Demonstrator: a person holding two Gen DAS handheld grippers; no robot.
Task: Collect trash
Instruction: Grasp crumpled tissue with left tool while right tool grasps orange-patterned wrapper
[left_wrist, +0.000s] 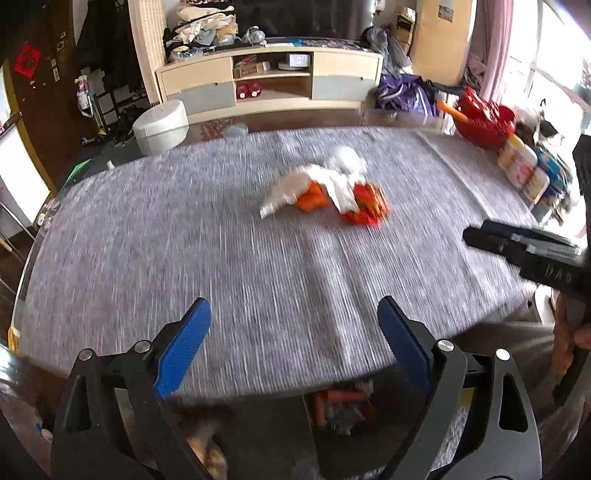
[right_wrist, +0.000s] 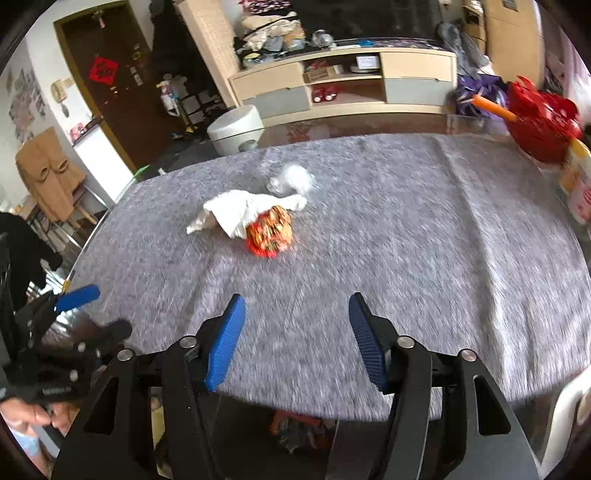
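Observation:
A small heap of trash lies at the middle of the grey tablecloth (left_wrist: 184, 240). It holds crumpled white tissue (left_wrist: 332, 181), orange peel (left_wrist: 314, 199) and a red-orange wrapper (left_wrist: 367, 205). The right wrist view shows the same tissue (right_wrist: 240, 212) and wrapper (right_wrist: 269, 232), with a small whitish wad (right_wrist: 293, 179) just behind them. My left gripper (left_wrist: 295, 314) hangs over the near part of the table, open and empty, well short of the heap. My right gripper (right_wrist: 297, 306) is also open and empty, with its jaws narrower, and is equally far from the heap.
A red basket (left_wrist: 484, 118) with an orange stick and several jars (left_wrist: 521, 170) crowd the table's right edge. A white round appliance (left_wrist: 160, 125) stands on the floor beyond the far edge. Colourful clutter (left_wrist: 340, 406) shows below the near edge. A low cabinet (left_wrist: 269, 77) lines the back wall.

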